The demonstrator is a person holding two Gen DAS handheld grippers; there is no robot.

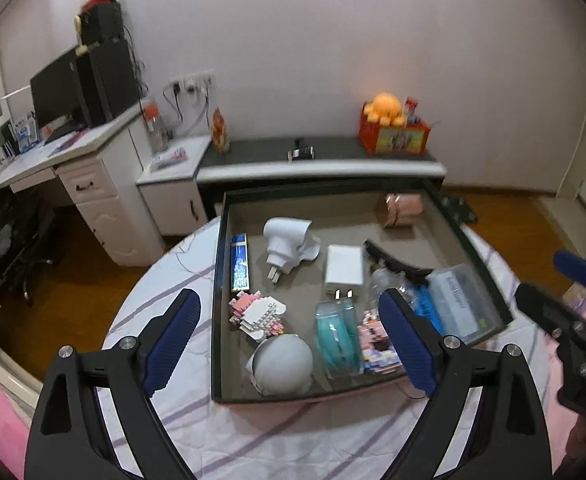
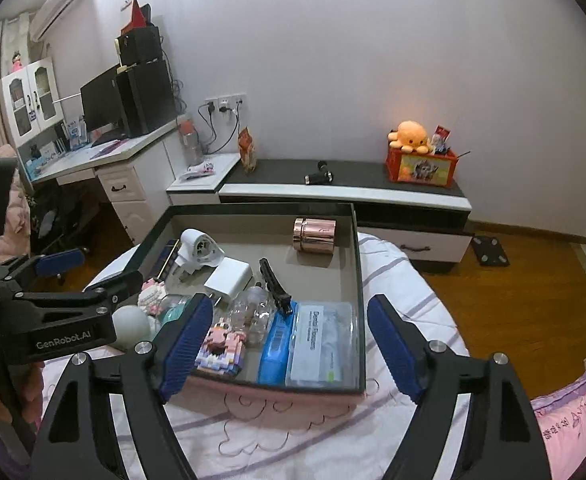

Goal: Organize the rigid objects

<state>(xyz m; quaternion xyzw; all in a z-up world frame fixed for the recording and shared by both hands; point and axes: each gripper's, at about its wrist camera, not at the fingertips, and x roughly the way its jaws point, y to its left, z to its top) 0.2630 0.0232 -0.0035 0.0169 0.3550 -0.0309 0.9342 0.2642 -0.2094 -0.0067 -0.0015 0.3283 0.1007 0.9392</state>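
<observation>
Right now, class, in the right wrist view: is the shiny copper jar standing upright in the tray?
No, the copper jar lies on its side near the tray's far corner.

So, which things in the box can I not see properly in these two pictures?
- Pink block figure: left wrist view, half behind the left claw's finger.
- Grey ball: right wrist view, partly behind the left claw's body.
- Clear case label: too small to read.

We see the shallow dark-rimmed tray [image 2: 357, 280] on the bed; inside, the copper metal jar [image 2: 314, 235] stands behind the clear plastic box [image 2: 323, 344].
</observation>
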